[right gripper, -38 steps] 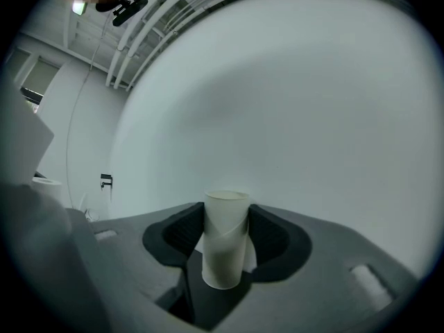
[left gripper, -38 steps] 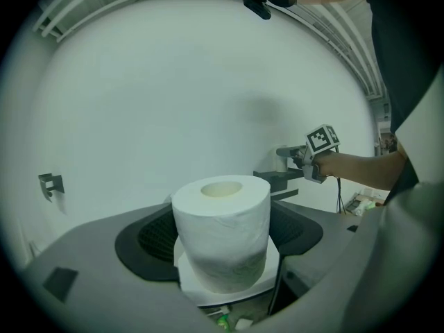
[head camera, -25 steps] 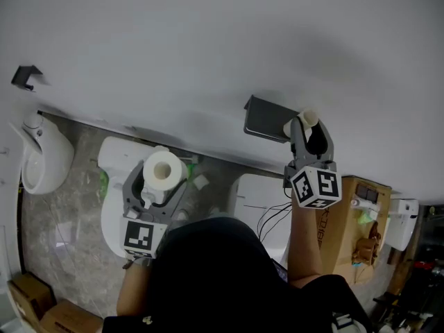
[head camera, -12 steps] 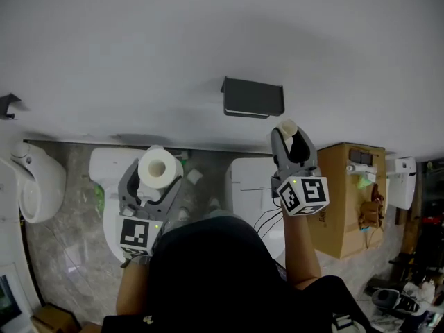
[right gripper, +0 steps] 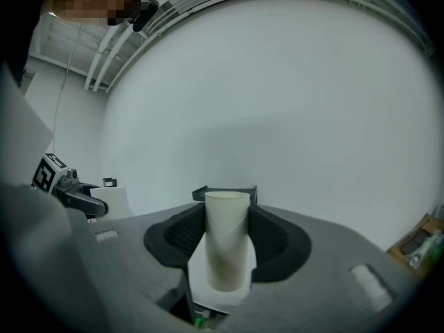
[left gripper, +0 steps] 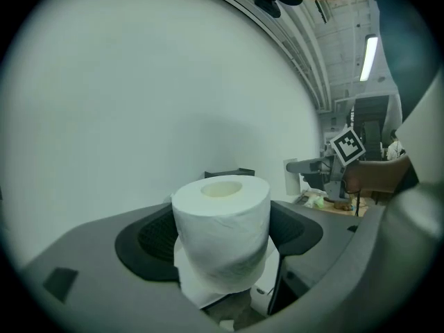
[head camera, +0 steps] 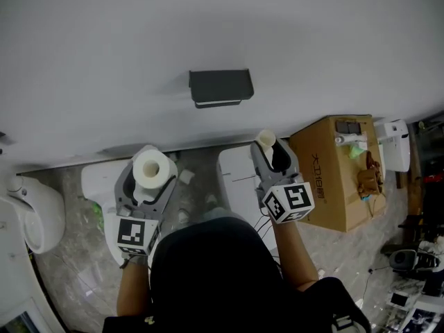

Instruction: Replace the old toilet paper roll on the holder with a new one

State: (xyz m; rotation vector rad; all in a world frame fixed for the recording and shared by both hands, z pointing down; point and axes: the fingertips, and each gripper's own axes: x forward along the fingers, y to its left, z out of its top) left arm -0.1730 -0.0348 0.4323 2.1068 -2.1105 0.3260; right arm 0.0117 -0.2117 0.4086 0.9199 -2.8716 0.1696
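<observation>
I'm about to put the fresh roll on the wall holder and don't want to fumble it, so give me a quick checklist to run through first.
1. Grip on the new roll: clamped upright in the left gripper: ok.
2. Removal of the old tube: off the wall, held in the right gripper: ok.
3. Room on the holder: no paper shows, but its underside is hidden: cannot tell.
4. Left gripper lined up with the holder: in the head view it sits lower and to the left: not ok.
5. Paper tail tucked in: a loose sheet hangs under the new roll: not ok.
</observation>
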